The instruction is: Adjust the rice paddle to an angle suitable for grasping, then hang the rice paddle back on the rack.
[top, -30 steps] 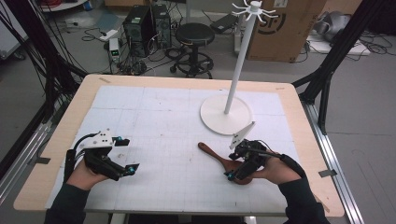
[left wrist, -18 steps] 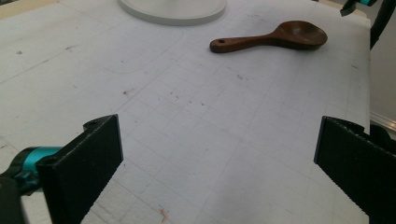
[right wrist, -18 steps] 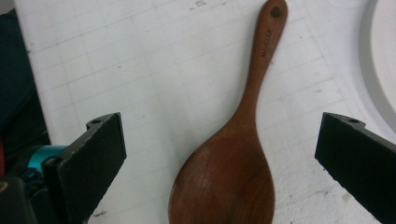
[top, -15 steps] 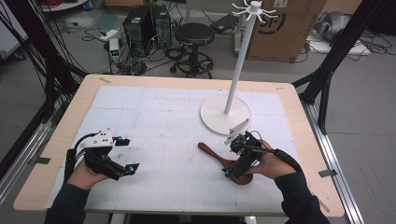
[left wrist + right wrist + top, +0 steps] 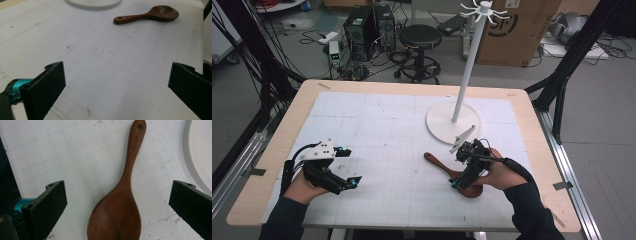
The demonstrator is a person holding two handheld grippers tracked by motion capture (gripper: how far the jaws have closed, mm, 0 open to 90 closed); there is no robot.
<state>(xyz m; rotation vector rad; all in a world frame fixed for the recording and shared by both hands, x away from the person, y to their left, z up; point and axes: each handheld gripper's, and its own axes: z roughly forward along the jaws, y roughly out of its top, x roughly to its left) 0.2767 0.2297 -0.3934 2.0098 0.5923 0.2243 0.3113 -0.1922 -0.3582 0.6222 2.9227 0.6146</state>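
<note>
Right gripper (image 5: pixel 463 172): jaws have just been opening and now stand wide; the wooden spoon (image 5: pixel 119 202) lies between them, pads clear of it, nothing gripped.
Left gripper (image 5: pixel 344 167): jaws spread wide, nothing between them, well apart from the spoon.
Spoon's place: flat on the white mat (image 5: pixel 377 135), just beside the stand base (image 5: pixel 439 120), on the person's side of it.
Long axis: bowl under the right gripper, handle running away toward the mat's middle, past the base's rim.
Nearer hand: right, directly over the bowl.
Spoon's look: dark reddish-brown wood, broad shallow bowl, slim handle with a hanging hole at its tip and small lettering.
</note>
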